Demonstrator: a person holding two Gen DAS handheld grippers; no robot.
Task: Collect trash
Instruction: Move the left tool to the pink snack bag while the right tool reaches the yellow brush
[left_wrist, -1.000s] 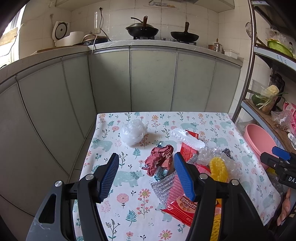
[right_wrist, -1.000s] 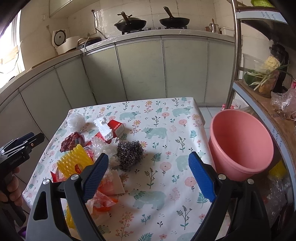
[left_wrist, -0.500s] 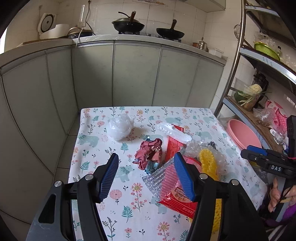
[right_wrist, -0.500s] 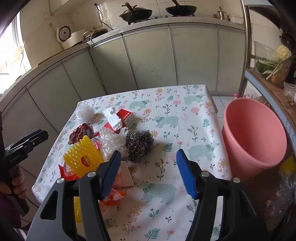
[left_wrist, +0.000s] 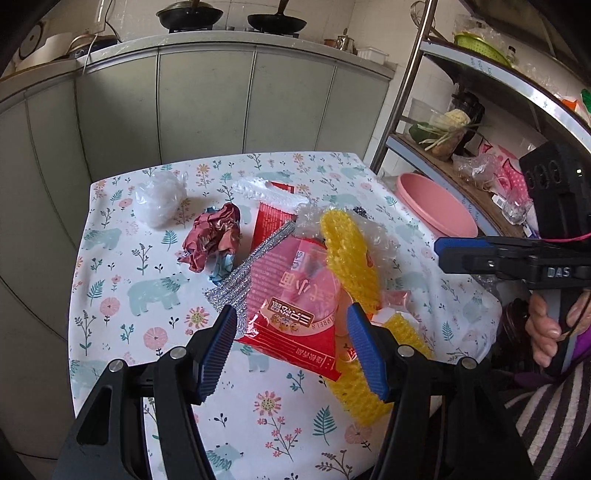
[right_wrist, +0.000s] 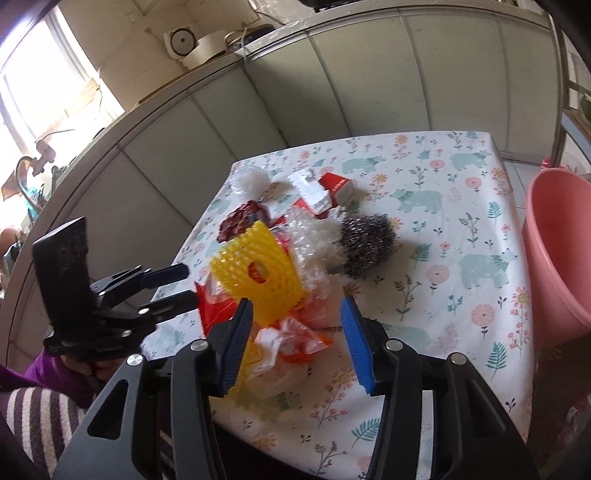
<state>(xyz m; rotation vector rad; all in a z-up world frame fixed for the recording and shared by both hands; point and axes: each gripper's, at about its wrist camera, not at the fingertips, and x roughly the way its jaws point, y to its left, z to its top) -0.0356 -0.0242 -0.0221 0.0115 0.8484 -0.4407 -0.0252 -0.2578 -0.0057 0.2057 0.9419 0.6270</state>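
Two grippers: both low in their frames, over the trash heap.
Table (left_wrist: 122, 295): floral cloth, mid-frame.
Pink bucket (right_wrist: 557, 251): right edge.
Trash: yellow mesh (right_wrist: 258, 273), red wrapper (left_wrist: 295, 295), steel scourer (right_wrist: 365, 240), centre.
Left gripper (left_wrist: 291, 350): open, straddling the wrapper.
Right gripper (right_wrist: 295, 339): closing, orange wrapper (right_wrist: 295, 338) between, ungripped.

The tabletop (left_wrist: 122, 295) cloth is white with teal bears and pink flowers; the foam net (left_wrist: 351, 266) is yellow, the basin (right_wrist: 557, 251) pink.

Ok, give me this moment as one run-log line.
left gripper: jaws open over red snack packet | right gripper: jaws closing around crumpled orange-white wrapper | pink plastic bucket: no trash seen inside
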